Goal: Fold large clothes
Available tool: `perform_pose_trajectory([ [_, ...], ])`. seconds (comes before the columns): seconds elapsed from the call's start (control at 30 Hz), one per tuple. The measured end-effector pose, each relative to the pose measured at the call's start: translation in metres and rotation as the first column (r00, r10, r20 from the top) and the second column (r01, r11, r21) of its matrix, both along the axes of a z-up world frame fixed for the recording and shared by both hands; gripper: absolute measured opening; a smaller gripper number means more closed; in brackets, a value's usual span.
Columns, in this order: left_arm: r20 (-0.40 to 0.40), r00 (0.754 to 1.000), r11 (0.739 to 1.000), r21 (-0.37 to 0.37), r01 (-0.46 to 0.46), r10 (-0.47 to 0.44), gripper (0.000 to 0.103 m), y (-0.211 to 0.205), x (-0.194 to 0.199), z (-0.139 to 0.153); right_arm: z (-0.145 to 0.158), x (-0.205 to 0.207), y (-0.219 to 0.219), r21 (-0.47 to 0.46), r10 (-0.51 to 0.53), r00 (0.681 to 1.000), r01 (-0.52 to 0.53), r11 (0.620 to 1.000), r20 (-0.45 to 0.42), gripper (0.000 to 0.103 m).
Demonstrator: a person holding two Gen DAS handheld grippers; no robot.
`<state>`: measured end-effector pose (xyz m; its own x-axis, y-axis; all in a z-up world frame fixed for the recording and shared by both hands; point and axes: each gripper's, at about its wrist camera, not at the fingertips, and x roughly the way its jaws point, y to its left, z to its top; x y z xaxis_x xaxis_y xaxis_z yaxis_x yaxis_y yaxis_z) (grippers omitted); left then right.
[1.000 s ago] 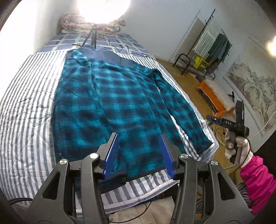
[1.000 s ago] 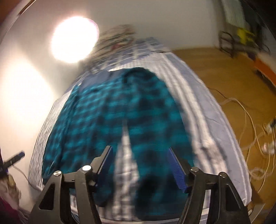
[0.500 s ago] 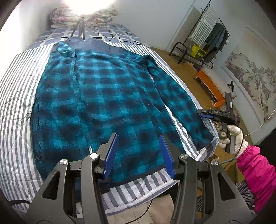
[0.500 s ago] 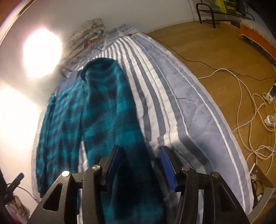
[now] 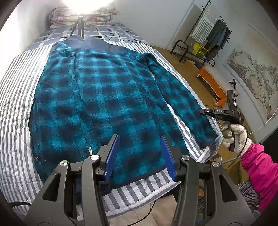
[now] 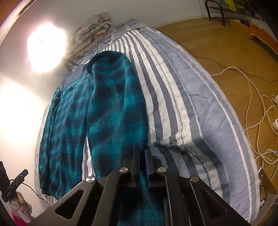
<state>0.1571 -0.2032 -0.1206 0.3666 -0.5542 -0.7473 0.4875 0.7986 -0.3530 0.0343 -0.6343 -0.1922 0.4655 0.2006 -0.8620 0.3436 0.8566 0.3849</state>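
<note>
A bed with a grey-and-white striped quilt (image 5: 15, 107) fills both views, and on it a large teal-and-black plaid fleece shirt (image 5: 104, 104) lies spread flat, collar toward the far end by the pillows (image 5: 81, 13) and hem toward the near edge. The body of the shirt is still laid out full width; no panel has been turned over, so the folding proper appears barely begun.

One sleeve lies folded in along the body on the far-left side of the left wrist view. The other sleeve (image 6: 114, 107) runs down the opposite side toward the corner of the bed, with a strip of striped quilt showing between it and the body.

The right gripper (image 6: 142, 154) has just been closing, and its blue pads now stand together at the edge of that sleeve near the cuff. The fleece meets the pads and seems pinched between them, though the bite is thin and how much cloth is caught cannot be told. In the left wrist view the same tool shows at the bed corner, held by a white-gloved hand (image 5: 234, 137) in a pink sleeve.

The left gripper (image 5: 139, 156) hangs over the hem with its jaws about half apart and nothing between them; the cloth lies below the pads, not pressed.

What seems left: bringing this sleeve across the body, then folding the sides and the length.
</note>
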Motion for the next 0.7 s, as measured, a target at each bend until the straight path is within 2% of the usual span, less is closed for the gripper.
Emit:
perform_pose_trajectory([
  [0.07,0.009,1.0,1.0,0.005,0.006,-0.007,0.05,0.0,-0.003,0.001,0.0,-0.002,-0.002,-0.032,-0.015,1.0,0.015,0.999,-0.012,0.015],
  [0.1,0.012,1.0,1.0,0.008,0.009,-0.009,0.05,0.0,-0.004,0.001,-0.001,-0.003,-0.004,-0.031,-0.028,0.999,0.027,0.999,-0.02,0.039],
  [0.13,0.013,1.0,1.0,0.011,0.01,-0.01,0.05,0.0,-0.004,0.001,-0.003,-0.006,-0.007,-0.012,-0.044,0.999,0.043,0.999,-0.022,0.044],
  [0.17,0.015,1.0,1.0,0.014,0.009,-0.009,0.05,0.0,-0.004,0.001,-0.005,-0.006,-0.01,0.004,-0.048,0.999,0.049,0.999,-0.023,0.044],
  [0.2,0.015,1.0,1.0,0.014,0.007,-0.007,0.05,0.001,-0.004,0.0,-0.007,-0.007,-0.01,0.009,-0.049,0.998,0.049,0.999,-0.029,0.043],
  [0.27,0.013,1.0,1.0,0.014,0.004,-0.004,0.05,0.002,-0.004,0.001,-0.01,-0.007,-0.01,0.016,-0.043,0.998,0.043,0.999,-0.042,0.032],
  [0.33,0.013,1.0,1.0,0.012,0.001,-0.001,0.05,0.004,-0.003,0.001,-0.012,-0.005,-0.01,0.033,-0.038,0.998,0.039,0.999,-0.05,0.009],
  [0.37,0.014,1.0,1.0,0.01,0.0,0.0,0.05,0.004,-0.003,0.002,-0.01,-0.005,-0.008,0.033,-0.035,0.998,0.037,0.999,-0.048,0.004],
  [0.53,0.024,1.0,1.0,0.004,0.004,-0.005,0.05,0.005,-0.005,0.006,0.026,-0.006,0.006,-0.027,-0.044,0.999,0.044,0.999,-0.003,0.0],
  [0.7,0.025,1.0,1.0,0.003,0.009,-0.009,0.05,0.006,-0.008,0.007,0.08,-0.004,0.049,-0.14,0.037,0.997,-0.026,0.99,0.073,0.0],
])
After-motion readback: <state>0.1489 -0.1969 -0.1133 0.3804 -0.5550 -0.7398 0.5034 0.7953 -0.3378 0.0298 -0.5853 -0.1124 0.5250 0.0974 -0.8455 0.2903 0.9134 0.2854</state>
